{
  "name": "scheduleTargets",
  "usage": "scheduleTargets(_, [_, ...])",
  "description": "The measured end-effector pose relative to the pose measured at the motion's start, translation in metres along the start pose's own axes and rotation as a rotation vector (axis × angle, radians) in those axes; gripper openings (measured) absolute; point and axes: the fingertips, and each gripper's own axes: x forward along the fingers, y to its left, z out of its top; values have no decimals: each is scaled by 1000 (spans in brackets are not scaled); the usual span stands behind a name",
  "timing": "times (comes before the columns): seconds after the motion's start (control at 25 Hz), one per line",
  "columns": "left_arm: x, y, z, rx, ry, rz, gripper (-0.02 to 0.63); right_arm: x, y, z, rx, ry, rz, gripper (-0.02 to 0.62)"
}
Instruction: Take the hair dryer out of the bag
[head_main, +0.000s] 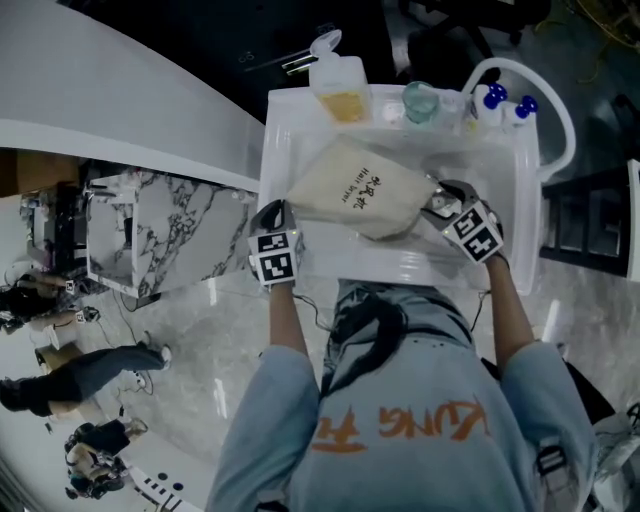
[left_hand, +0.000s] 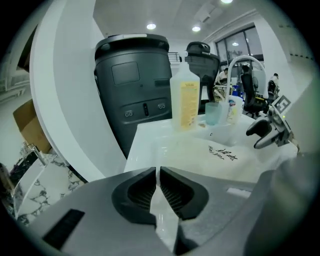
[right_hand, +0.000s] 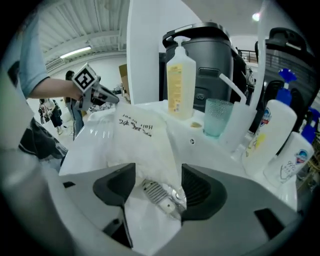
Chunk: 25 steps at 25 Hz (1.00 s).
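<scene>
R gripper jaws wide apart astride bag end, not pinching; L gripper clamped on bag corner.

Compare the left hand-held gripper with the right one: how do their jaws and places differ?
The left hand-held gripper has its jaws together; the right hand-held gripper has its jaws apart, with the end of the bag between them. In the head view the left sits at the bag's left corner, the right at its right end. Both point towards the bag.
</scene>
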Motion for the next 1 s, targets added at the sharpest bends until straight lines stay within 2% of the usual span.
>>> scheduleTargets(0.2, [-6,1,-6,-40,-4,4,43,-13,-10,30,-4,-71,-29,285])
scheduleTargets(0.36, [-28,5,20,-96,-104,55,52,-24,-18,65,-11,-163,-61,267])
scheduleTargets(0.44, [-40,6,45,-103,-183,74,52,-32,-22,89,-12,-233,-79,250])
scheduleTargets(0.56, [-51,2,92,-113,-307,57,52,-46,-31,128,-8,-338,-113,225])
scheduleTargets(0.76, [-65,-21,165,-105,-497,-4,27,-73,-48,188,19,-525,-180,151])
scheduleTargets(0.92, [-75,-49,217,-93,-625,-75,11,-95,-61,223,43,-625,-233,105])
scheduleTargets(1.0, [-82,-65,241,-80,-681,-113,8,-110,-69,240,50,-679,-291,51])
